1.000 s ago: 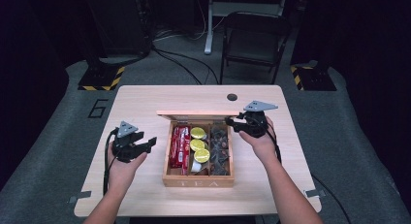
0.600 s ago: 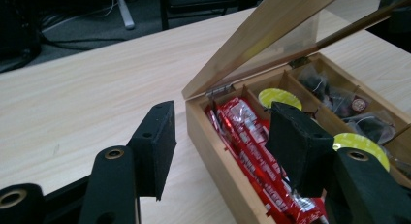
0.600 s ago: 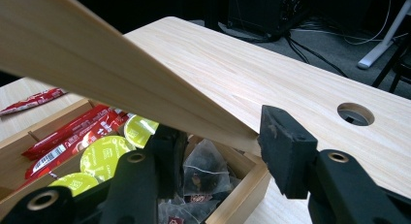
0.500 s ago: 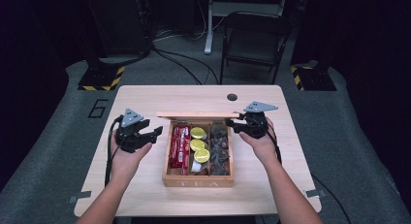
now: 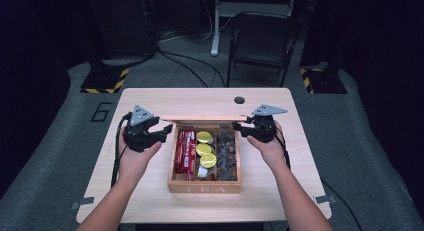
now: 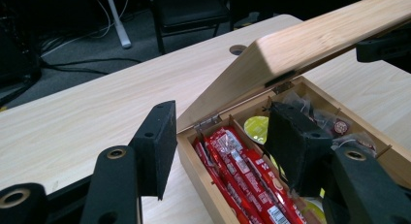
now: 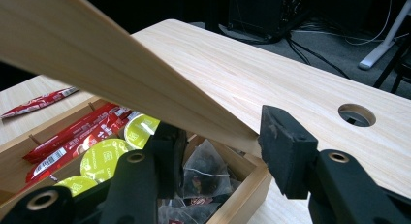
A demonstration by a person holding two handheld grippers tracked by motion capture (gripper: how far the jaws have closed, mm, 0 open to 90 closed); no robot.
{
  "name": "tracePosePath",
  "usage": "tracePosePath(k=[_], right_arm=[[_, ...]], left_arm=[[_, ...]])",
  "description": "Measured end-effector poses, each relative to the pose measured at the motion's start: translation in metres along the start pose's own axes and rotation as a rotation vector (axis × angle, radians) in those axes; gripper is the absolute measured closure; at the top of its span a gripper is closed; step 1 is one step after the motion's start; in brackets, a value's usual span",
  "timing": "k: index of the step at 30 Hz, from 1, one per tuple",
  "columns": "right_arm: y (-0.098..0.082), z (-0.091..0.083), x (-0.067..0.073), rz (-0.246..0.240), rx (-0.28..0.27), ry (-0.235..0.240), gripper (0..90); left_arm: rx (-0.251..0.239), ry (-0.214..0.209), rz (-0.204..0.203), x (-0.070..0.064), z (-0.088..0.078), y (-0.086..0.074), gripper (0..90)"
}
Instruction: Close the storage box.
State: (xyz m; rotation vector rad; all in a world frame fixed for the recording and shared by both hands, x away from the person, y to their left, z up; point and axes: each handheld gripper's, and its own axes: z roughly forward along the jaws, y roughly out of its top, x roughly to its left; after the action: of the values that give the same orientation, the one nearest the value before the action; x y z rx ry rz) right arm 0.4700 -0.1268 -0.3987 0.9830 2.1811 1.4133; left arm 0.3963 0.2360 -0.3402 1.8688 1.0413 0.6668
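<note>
Two grippers work at one wooden tea box point(image 5: 205, 182) in the middle of the table point(image 5: 150, 98). The right gripper point(image 5: 244, 127) clamps the right-hand corner of the lid point(image 5: 202, 118), one jaw under the board and one over it, and holds the lid partly raised on its rear hinges. The lid's long axis runs left to right across the table, its free edge toward the person. The left gripper point(image 5: 165, 132) hangs just left of the box at the lid's left end, jaws apart and holding nothing, one jaw outside the box wall and one over the red packets point(image 6: 242, 170). Judgement: the left gripper is the nearer to the packets, which lie forward and below it, long axis front to back; the raised lid leaves that compartment reachable from above.
</note>
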Motion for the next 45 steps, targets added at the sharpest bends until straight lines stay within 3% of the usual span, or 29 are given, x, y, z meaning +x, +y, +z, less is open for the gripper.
tracePosePath(k=[11, 20, 30, 45], right_arm=[[0.001, 0.0, -0.001, 0.004, -0.001, 0.003, 52.8], [0.001, 0.001, -0.001, 0.012, -0.007, 0.002, 52.9], [0.001, 0.001, -0.004, 0.044, -0.013, 0.016, 52.4], [0.01, -0.006, -0.002, 0.036, -0.04, 0.009, 51.4]], left_arm=[[-0.022, -0.01, 0.006, -0.005, -0.001, 0.01, 54.9], [-0.027, 0.02, 0.041, -0.008, 0.001, 0.012, 61.4], [-0.027, 0.016, 0.019, -0.005, 0.003, 0.015, 62.0], [-0.012, 0.013, -0.005, -0.001, 0.006, 0.023, 62.1]])
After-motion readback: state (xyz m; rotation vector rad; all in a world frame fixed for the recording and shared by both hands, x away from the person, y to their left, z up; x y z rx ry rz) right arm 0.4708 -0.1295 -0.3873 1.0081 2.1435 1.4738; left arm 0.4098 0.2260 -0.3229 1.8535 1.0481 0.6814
